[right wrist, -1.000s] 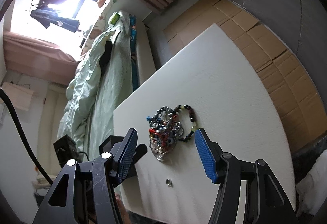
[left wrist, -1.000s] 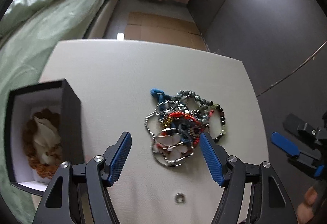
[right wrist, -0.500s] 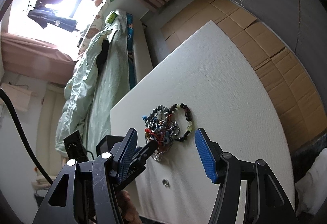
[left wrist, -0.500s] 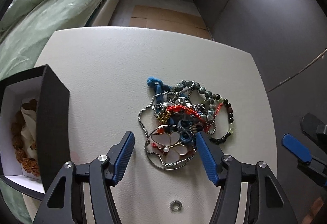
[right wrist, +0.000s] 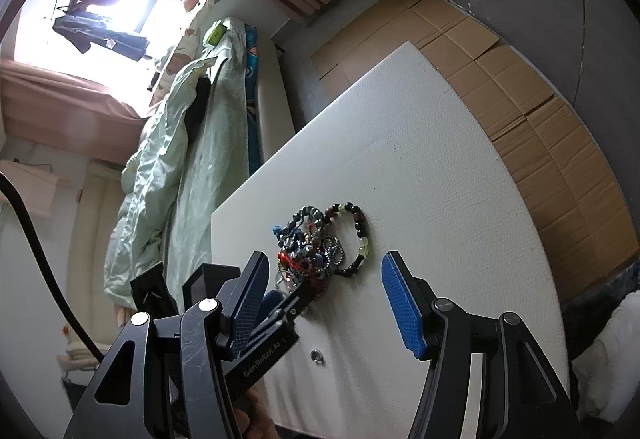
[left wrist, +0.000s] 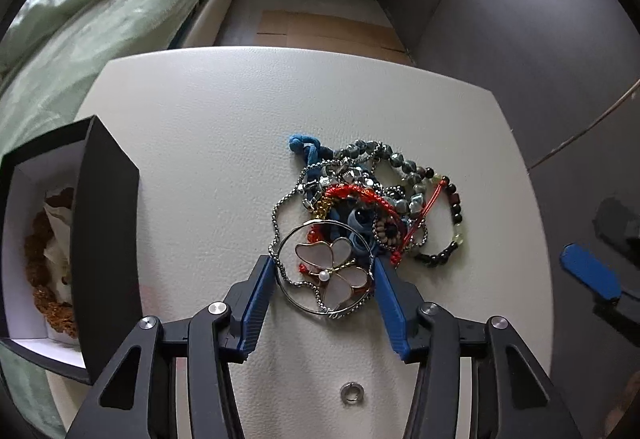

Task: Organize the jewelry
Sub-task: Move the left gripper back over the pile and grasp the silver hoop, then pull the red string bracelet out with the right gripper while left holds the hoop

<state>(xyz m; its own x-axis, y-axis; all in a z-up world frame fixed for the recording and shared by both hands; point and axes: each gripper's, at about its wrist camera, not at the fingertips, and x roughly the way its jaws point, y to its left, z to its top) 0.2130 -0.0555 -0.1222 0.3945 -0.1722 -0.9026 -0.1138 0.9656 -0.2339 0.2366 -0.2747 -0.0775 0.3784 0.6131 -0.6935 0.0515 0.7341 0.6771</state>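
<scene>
Both tongs are apart: the left gripper (left wrist: 325, 281), low centre in its view, is closing around the butterfly hoop (left wrist: 326, 269) at the jewelry pile's (left wrist: 360, 215) near edge; the right gripper (right wrist: 324, 299) is empty. Risk: tangled chains may drag the whole pile up. Only the left view shows the black box (left wrist: 102, 239) at left.

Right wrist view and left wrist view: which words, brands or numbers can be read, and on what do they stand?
"GenRobot.AI": on the black body of the left gripper, seen in the right wrist view; a small mark follows it, too small to read.
Left wrist view: no readable text on the jewelry, box or table.
</scene>
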